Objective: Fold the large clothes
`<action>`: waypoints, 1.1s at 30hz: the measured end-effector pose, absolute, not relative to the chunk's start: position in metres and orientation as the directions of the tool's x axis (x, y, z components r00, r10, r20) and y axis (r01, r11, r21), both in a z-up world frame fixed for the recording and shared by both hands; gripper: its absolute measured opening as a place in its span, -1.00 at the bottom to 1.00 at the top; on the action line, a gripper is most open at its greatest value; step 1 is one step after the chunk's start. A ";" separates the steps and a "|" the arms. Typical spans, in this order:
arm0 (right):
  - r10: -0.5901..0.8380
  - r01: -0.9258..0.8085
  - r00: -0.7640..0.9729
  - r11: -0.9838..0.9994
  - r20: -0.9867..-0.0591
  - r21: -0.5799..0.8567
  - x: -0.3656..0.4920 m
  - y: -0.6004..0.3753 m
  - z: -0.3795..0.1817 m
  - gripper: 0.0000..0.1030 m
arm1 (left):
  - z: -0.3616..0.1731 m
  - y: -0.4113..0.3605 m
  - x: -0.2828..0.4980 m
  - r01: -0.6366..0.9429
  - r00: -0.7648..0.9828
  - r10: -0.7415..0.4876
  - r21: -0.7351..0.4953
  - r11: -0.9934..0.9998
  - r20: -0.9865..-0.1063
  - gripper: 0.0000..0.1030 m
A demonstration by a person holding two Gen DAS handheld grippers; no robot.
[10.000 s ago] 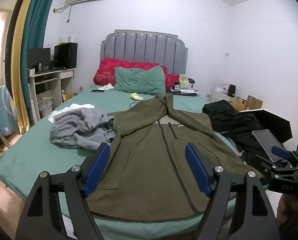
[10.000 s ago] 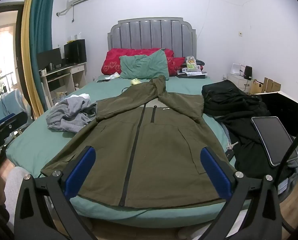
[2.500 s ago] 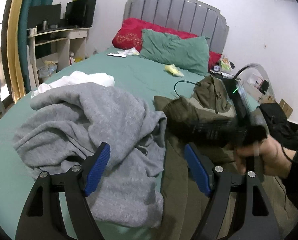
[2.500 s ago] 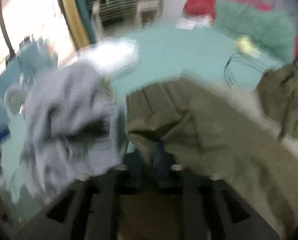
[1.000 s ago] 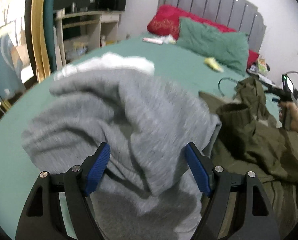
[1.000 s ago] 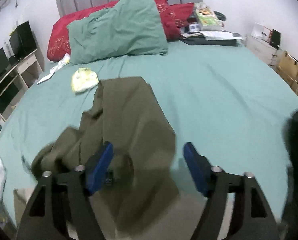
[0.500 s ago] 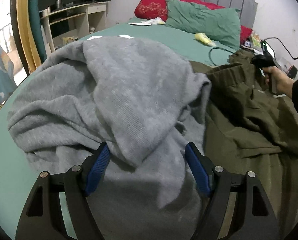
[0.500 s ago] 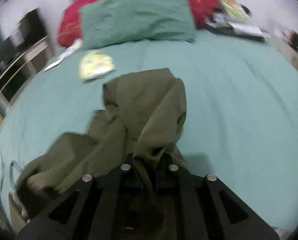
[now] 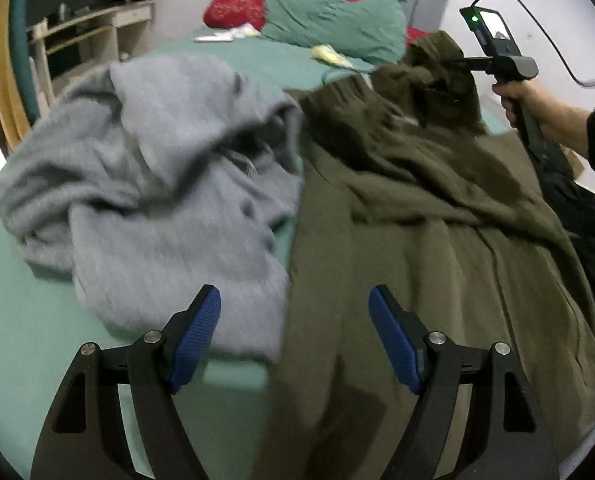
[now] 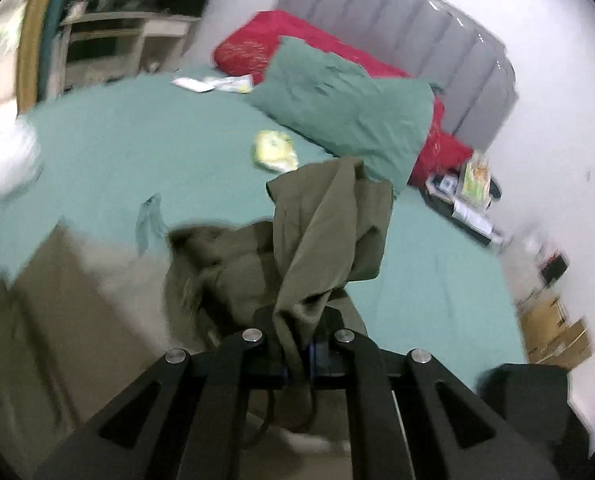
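Bed w/ teal-green sheet fills most of both views, grey padded headboard at upper centre-right of the right wrist view. Long olive-green zip-front jacket lies spread on the sheet, occupying centre to lower right of the left wrist view; its hood end is lifted off the bed at upper right. Crumpled grey knit sweatshirt sits centre-left, its right edge touching and partly overlapping the jacket's left edge. Green pillow leans on a red patterned pillow at upper centre of the right wrist view. Black garment heap at right edge, just beside the jacket. Small pale-yellow packet on the sheet in front of the green pillow, near the raised hood. Left gripper, lower centre of its frame: blue-padded fingers stand wide apart, nothing btwn them, hovering over the seam where sweatshirt meets jacket. Right gripper, lower centre of its own frame: jaws closed tight, pinching a bunched fold of the jacket's hood fabric, which hangs up and over the fingertips. In the left wrist view the person's hand grips that tool's handle at upper right, dark sleeve at frame edge.
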State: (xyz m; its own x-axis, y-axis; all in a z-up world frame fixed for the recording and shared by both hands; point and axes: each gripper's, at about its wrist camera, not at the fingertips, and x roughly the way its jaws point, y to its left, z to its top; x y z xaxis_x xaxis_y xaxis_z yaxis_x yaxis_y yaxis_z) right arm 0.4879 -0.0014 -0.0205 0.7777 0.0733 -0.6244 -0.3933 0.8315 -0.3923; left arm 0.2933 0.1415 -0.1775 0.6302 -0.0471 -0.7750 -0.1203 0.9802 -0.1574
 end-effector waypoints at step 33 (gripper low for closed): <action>0.155 -0.549 0.600 0.793 -0.785 -0.263 0.298 0.036 -0.104 -0.83 | -0.178 0.150 0.290 -0.080 0.584 -0.134 -0.221 0.972 -0.800 0.55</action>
State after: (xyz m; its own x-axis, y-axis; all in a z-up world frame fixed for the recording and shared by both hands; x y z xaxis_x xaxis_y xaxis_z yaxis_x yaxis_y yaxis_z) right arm 0.2978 0.0358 -0.1041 0.5996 0.1549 -0.7851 -0.5491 0.7933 -0.2628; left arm 0.2902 0.1503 -0.1784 0.5844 -0.1337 -0.8004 -0.0797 0.9721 -0.2205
